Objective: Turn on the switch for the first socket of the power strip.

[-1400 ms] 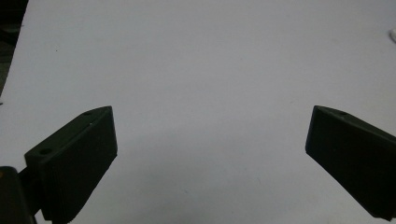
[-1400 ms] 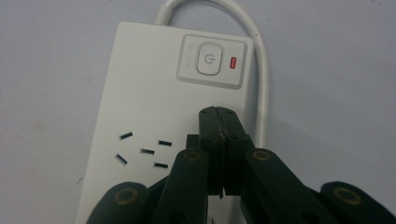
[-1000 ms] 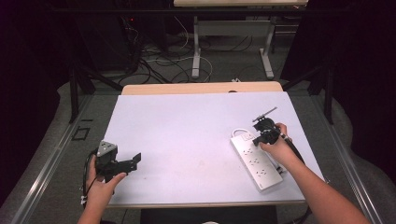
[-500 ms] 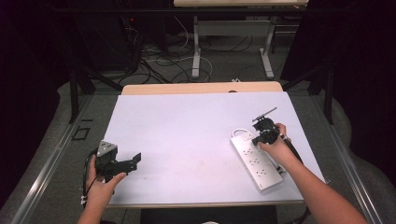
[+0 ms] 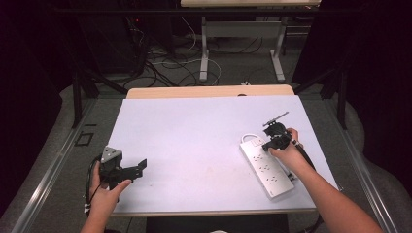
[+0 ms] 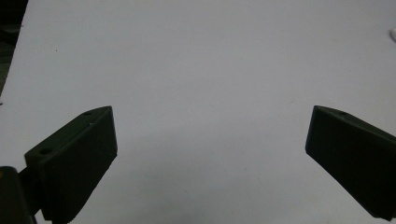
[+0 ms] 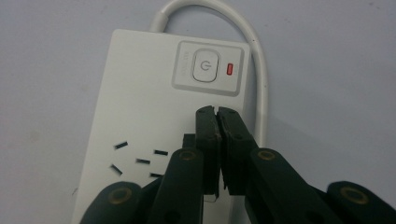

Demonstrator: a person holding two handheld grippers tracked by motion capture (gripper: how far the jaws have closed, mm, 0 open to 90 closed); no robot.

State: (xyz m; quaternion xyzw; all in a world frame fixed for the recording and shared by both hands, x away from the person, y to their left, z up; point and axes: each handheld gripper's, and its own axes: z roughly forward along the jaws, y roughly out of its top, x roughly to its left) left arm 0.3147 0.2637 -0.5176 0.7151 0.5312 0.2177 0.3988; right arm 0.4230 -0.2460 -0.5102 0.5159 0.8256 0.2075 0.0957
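White power strip (image 5: 266, 167) lies flat at the table's (image 5: 194, 126) right side, red indicator (image 7: 229, 69) lit beside its power button (image 7: 205, 66). Right gripper (image 7: 216, 112) hovers over the strip just below the button, jaws together, nothing between them. Left gripper (image 5: 127, 170) sits near the front-left corner, jaws wide apart over bare tabletop

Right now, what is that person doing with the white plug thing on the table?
A person holds a gripper in each hand. The right gripper, its fingers pinched together with nothing between them, points at the white power strip just below its power button, where a small red light glows. The left gripper waits over the bare white table with its fingers wide apart.
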